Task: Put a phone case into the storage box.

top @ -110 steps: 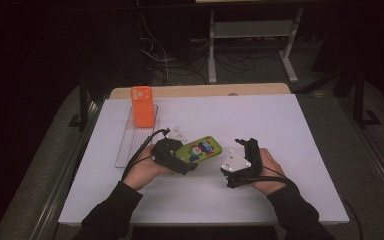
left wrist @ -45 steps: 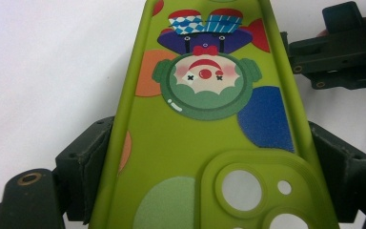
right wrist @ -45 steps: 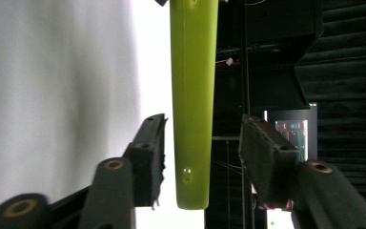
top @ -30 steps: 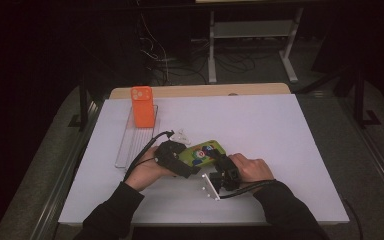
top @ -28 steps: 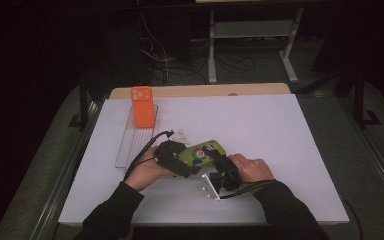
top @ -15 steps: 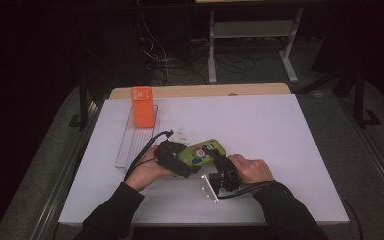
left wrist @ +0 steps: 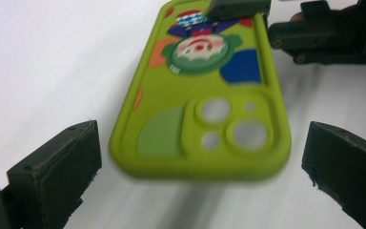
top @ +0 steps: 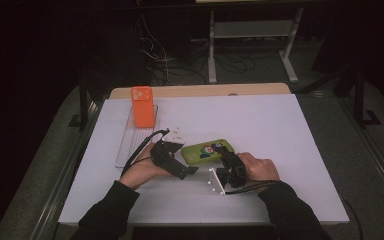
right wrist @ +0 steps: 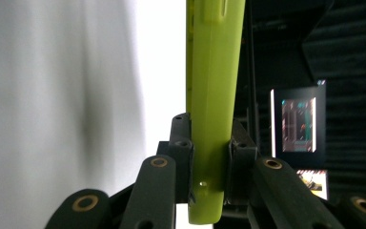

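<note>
case (left wrist: 205, 95) edge pinched in right hand-held gripper (right wrist: 209, 157), btwn open left jaws.

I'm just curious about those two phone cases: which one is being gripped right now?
The green phone case, pinched at one end by the right gripper. The orange phone case stands alone on the clear tray, untouched.

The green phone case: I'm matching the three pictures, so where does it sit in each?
High view: green case lies mid-table, between the two hands.
Left gripper view: case fills the centre, camera holes nearest, between open jaws.
Right gripper view: case edge-on, upright, clamped by the jaws.
Shared landmark: the white table.
</note>
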Demonstrator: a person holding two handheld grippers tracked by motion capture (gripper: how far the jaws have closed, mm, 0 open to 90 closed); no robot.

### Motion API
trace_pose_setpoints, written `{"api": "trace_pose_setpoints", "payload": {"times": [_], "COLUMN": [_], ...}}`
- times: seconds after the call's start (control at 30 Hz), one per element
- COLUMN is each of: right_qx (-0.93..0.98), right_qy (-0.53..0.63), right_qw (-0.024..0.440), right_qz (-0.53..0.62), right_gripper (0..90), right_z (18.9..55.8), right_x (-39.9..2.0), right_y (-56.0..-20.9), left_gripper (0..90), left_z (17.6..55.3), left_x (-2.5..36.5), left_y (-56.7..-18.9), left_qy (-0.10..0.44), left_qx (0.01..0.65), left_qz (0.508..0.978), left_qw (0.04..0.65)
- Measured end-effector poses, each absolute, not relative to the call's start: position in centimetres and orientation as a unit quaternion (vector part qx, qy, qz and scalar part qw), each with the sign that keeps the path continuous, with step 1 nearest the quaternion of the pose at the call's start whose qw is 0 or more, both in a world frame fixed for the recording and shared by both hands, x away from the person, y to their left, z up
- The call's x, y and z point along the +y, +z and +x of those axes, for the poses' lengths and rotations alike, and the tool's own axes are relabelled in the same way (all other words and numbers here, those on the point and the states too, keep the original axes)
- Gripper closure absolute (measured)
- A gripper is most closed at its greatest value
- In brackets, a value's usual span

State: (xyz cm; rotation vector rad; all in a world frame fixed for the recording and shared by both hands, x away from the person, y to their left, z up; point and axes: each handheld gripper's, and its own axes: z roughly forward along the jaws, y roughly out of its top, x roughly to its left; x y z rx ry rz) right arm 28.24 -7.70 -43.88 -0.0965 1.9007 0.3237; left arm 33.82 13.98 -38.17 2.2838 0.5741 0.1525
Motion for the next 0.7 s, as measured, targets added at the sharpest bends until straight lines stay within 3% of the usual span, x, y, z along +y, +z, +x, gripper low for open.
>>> {"api": "trace_pose_setpoints", "payload": {"times": [0.33,0.7], "right_qx": [0.829,0.847], "right_qy": [0.184,0.263], "right_qw": [0.527,0.437], "right_qz": [0.033,0.149], "right_gripper": [75.5,75.5], "right_z": [29.1,29.8], "right_x": [-9.1,-9.8], "right_y": [-43.0,-42.2], "left_gripper": [0.0,0.0], "left_z": [34.0,34.1], "left_x": [14.3,14.4], "left_y": [-38.2,-38.2], "left_qy": [0.070,0.075], "left_qx": [0.231,0.230], "left_qz": [0.893,0.893], "left_qw": [0.380,0.379]}}
